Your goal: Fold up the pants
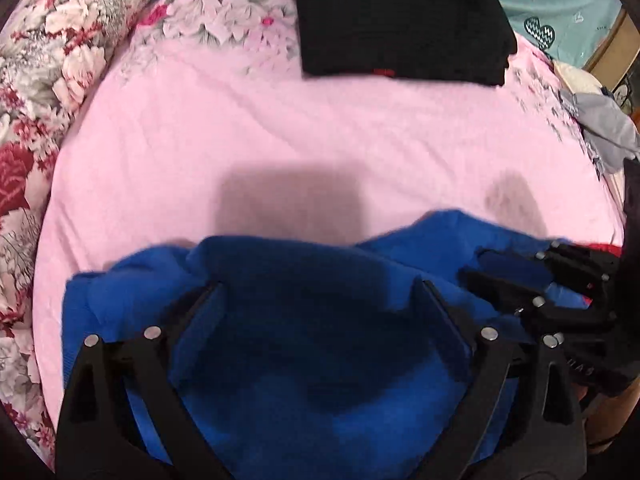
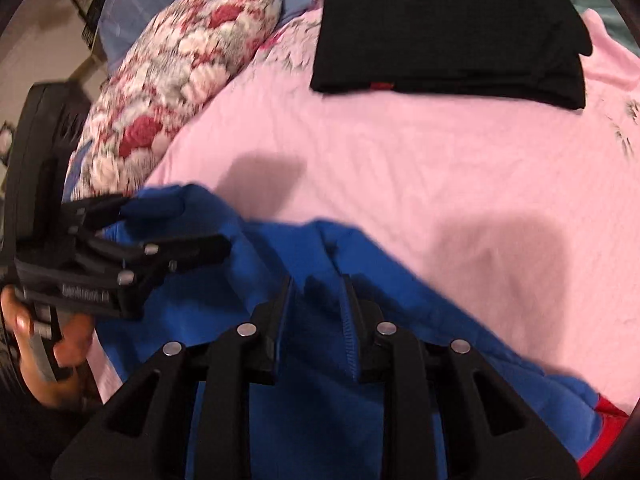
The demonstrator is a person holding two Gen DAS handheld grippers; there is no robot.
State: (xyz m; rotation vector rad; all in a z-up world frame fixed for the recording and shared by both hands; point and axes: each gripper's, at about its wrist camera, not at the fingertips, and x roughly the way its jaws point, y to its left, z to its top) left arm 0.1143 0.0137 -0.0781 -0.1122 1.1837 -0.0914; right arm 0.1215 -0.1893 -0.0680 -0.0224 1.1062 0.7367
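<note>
Pants point(image 1: 320, 360) — blue, bunched — between both hand-held grippers' fingers.

Black plastic grippers, silver round pins, slotted black fingers point(image 2: 356, 340), white lettering

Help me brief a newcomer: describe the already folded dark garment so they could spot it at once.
Start from the pink bedsheet covering the bed. At its far side, beyond the blue pants in the grippers, lies the black garment, folded into a neat flat rectangle. It alone is black, with a small red tag at its near edge.
</note>
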